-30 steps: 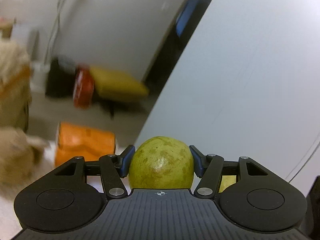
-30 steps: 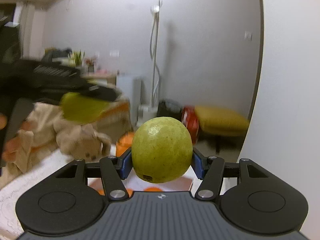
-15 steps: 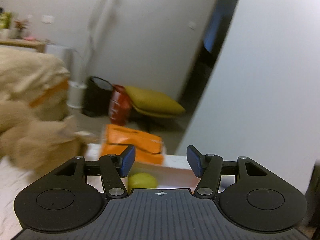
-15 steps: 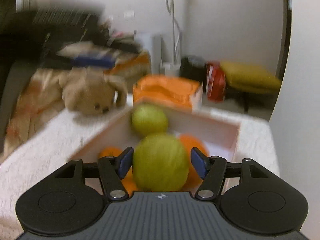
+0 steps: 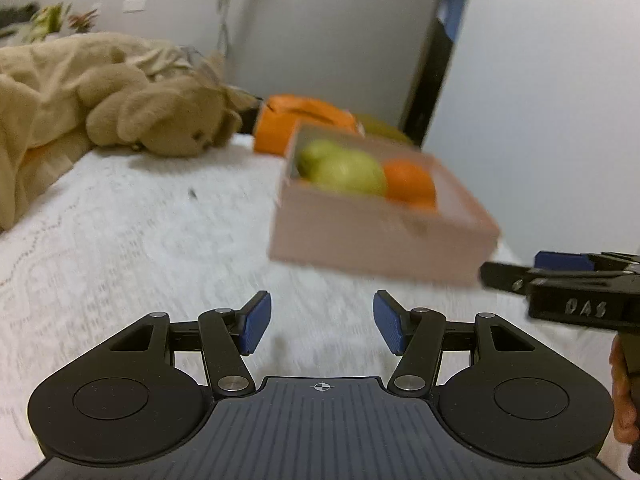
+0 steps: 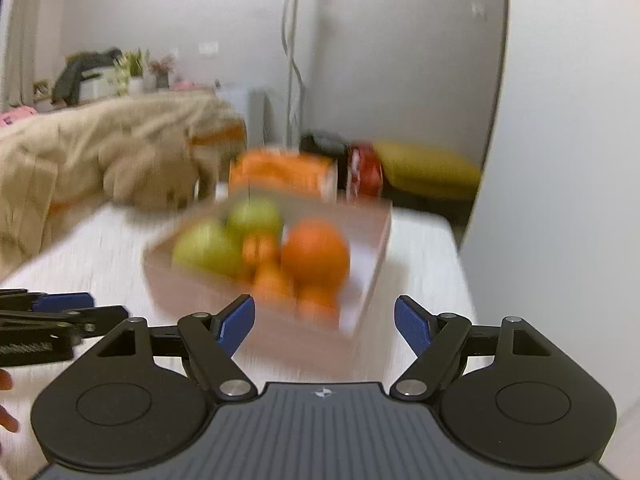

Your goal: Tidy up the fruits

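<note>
A pale cardboard box [image 5: 380, 236] [image 6: 364, 280] stands on the white bedspread and holds two green guavas [image 5: 346, 174] [image 6: 208, 252] and several oranges [image 5: 408, 184] [image 6: 316, 254]. My left gripper [image 5: 322, 326] is open and empty, low over the bedspread, in front of and left of the box. My right gripper [image 6: 324, 324] is open and empty, just in front of the box. Each gripper shows at the edge of the other's view, the right [image 5: 568, 280] and the left [image 6: 56, 312].
A tan teddy bear [image 5: 160, 120] and a beige blanket [image 5: 36, 92] lie at the left. An orange bag [image 5: 300, 122] sits behind the box. A white wall [image 6: 568, 120] rises at the right. A floor lamp [image 6: 292, 60] and a yellow chair [image 6: 424, 164] stand beyond.
Both grippers let their guavas go into the box and opened. Both then drew back from the box and came down toward the bedspread.
</note>
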{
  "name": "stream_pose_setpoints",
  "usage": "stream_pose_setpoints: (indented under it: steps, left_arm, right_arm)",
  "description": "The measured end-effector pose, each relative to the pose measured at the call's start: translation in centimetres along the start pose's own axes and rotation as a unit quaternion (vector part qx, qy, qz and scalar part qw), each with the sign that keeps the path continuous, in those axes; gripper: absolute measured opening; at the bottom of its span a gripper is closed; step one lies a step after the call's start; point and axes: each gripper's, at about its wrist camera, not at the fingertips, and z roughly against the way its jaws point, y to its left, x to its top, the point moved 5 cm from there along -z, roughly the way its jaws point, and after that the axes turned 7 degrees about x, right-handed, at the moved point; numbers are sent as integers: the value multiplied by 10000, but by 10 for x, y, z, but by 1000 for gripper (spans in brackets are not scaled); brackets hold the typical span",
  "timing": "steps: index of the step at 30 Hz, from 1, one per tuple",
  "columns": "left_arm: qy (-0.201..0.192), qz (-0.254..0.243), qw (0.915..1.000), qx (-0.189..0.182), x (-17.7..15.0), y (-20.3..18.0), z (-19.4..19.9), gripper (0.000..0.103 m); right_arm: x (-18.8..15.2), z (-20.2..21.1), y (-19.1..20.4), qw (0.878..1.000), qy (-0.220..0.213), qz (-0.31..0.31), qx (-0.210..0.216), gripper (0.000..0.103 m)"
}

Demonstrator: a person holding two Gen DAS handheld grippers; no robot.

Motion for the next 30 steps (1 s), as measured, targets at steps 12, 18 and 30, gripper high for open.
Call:
stream_pose_setpoints:
  steps: [12,18,30]
  left_arm:
    - [-13,-683,9962,537,-25,-25,-12,63]
    - [57,-629,9966,528,-26,-25,-7,63]
    - [85,-687,9961,549,-27,-26,-6,63]
  right_arm:
    - [-68,-16,-2,9964,427,-729,45,78]
    - [-77,-14,4,9988,278,-399,-75,80]
    - [-78,-11,2,9987,205,-469,-65,81]
